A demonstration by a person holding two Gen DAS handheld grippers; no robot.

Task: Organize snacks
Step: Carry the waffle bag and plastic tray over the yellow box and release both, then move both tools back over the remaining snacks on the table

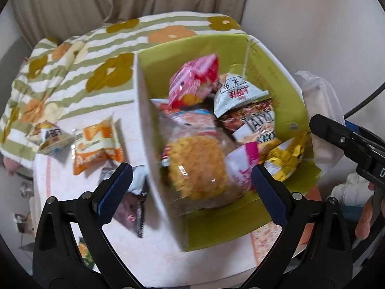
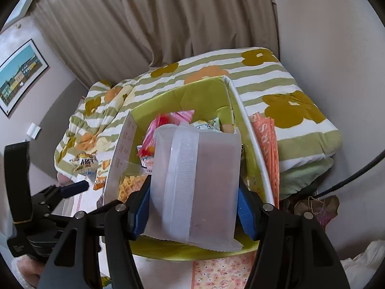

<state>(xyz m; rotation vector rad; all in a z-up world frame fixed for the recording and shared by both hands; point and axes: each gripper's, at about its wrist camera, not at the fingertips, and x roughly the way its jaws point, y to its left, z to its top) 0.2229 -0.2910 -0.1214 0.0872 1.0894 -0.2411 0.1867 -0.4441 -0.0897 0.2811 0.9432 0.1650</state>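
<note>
A box [image 1: 267, 72] with a green inside and white outer walls holds several snack packets, among them a pink packet [image 1: 195, 82] and a gold packet [image 1: 286, 156]. My left gripper [image 1: 191, 190] is open above its near left corner. A clear bag of yellow snack [image 1: 197, 166] lies in the box between its fingers, untouched by the pads. The right gripper [image 2: 195, 207] is shut on a frosted white pouch [image 2: 197, 180], held upright over the near rim of the box [image 2: 192, 94]. An orange packet [image 1: 96, 142] and a small white packet [image 1: 50, 137] lie on the table to the left of the box.
A dark packet [image 1: 134, 212] lies on the table beside the box's left wall. A green-striped floral quilt [image 1: 96, 55] is heaped behind the table, with a curtain [image 2: 168, 24] beyond. An orange pouch [image 2: 264, 144] stands against the box's right wall. A white plastic bag [image 1: 322, 110] sits at the right.
</note>
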